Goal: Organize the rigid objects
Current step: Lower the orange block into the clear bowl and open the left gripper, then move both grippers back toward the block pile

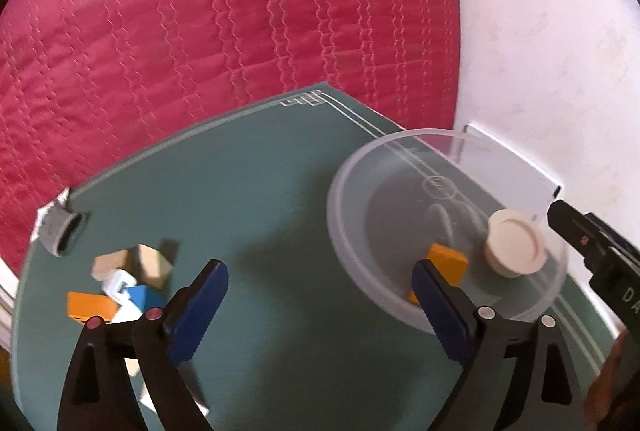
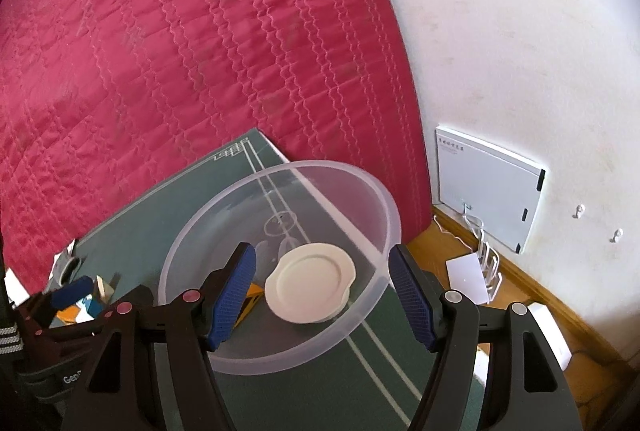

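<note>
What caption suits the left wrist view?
Open left tongs beside clear bowl holding orange block and cream lid.

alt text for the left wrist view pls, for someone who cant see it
The left claw hangs open and empty over a green mat, beside a clear plastic bowl holding an orange block and a cream lid. A heap of small blocks and a grey cylinder lie at the left, a red quilt behind.

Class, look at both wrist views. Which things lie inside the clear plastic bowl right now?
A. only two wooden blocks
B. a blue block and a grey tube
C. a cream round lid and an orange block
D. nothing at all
C: the cream round lid and an orange block lie inside the clear bowl; the other blocks lie outside it on the green mat.
</note>
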Demonstrator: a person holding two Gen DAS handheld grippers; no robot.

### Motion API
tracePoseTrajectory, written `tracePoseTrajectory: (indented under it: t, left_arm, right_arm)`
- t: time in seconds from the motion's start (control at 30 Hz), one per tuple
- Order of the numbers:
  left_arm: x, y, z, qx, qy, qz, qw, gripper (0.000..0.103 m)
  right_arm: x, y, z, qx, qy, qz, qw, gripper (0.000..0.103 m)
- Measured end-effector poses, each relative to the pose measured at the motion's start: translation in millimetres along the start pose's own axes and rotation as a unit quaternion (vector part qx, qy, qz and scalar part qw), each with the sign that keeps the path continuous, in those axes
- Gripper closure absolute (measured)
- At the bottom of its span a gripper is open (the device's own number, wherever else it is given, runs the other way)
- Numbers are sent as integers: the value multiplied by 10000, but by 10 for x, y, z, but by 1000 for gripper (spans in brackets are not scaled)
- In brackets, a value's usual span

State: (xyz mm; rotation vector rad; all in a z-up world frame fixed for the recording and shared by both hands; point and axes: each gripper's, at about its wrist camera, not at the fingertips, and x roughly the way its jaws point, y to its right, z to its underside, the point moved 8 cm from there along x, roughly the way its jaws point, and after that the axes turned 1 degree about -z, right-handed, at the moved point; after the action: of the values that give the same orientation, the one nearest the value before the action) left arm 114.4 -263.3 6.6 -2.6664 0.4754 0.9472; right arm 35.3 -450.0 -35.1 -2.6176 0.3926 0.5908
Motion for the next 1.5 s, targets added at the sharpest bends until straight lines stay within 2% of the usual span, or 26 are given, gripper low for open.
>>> tracePoseTrajectory:
  t: [0.83,1.5]
  left_arm:
    - [-158,-503,196,-136,136,-606,9980,6]
    - [-287,-1029,379,-377,157,-938,9948,6]
  right_arm:
    - [-26,-562,276,-1037,-356,-435,9930,31]
    - [-159,-1300,726,-1869,-759,-1031,9740,31]
